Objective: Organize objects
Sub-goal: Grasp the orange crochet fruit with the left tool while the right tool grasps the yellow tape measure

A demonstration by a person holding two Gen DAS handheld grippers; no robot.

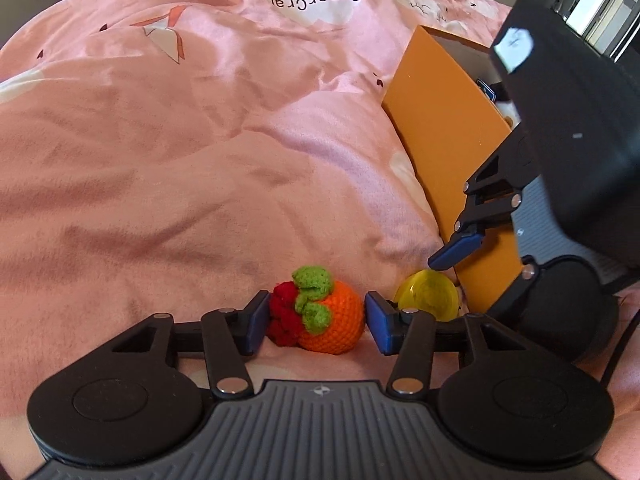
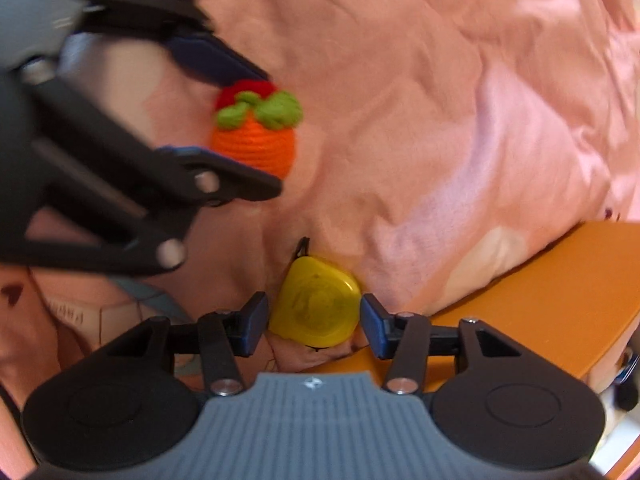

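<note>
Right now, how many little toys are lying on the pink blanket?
2. The crocheted orange fruit lies between the left gripper's fingers; the yellow plastic toy lies beside the orange box. More may be hidden inside the box.

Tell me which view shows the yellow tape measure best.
Right wrist view: the yellow tape measure lies nearly whole between the open pads of the right gripper, seen from above. In the left wrist view, only part shows, behind a blue pad of the left gripper.
</note>
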